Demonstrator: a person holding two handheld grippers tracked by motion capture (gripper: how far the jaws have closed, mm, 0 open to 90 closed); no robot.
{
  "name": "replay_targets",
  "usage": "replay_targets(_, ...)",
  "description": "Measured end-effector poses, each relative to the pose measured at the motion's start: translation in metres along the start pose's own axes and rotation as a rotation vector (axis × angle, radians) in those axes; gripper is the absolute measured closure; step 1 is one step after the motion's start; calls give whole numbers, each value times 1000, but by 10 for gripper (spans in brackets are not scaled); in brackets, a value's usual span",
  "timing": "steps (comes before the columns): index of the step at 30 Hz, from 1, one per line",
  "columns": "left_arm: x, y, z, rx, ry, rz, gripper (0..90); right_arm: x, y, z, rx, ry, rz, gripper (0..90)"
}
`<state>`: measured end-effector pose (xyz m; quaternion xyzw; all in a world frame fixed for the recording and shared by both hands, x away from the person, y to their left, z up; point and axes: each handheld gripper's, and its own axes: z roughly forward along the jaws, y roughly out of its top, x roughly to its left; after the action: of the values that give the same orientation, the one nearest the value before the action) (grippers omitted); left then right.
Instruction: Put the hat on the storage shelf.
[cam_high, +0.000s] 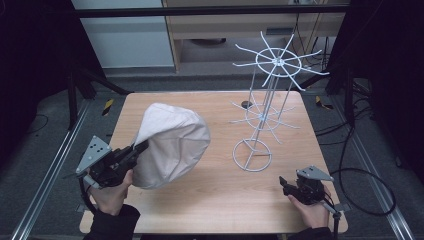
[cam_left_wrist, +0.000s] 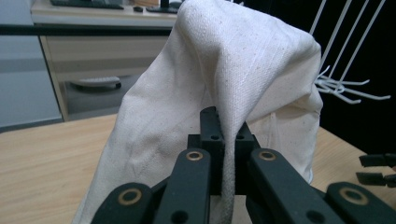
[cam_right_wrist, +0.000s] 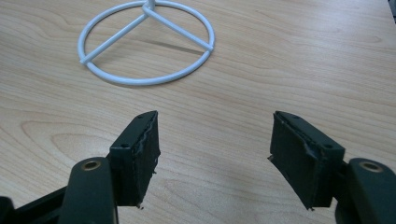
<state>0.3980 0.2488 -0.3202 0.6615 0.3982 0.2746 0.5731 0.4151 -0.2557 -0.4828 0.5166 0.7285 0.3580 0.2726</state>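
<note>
One cloth bag held upright by L tongs, R tongs open.

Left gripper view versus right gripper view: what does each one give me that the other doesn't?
Left gripper view alone: the left gripper shut on a fold of the white cloth bag, plus the rack's hooks. Right gripper view alone: the right gripper with its fingers apart and nothing between them, and the rack's ring base. Both show the wooden table and part of the white wire rack.
</note>
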Motion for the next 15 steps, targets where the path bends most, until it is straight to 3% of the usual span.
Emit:
replay_targets(7, -9, 13, -7, -73, -20, 10, 884, -1, -1, 0, -4, -4, -5, 330)
replay_targets(15, -12, 24, -9, -144, -45, -17, 884, 0, -1, 1, -3, -3, -3, 330)
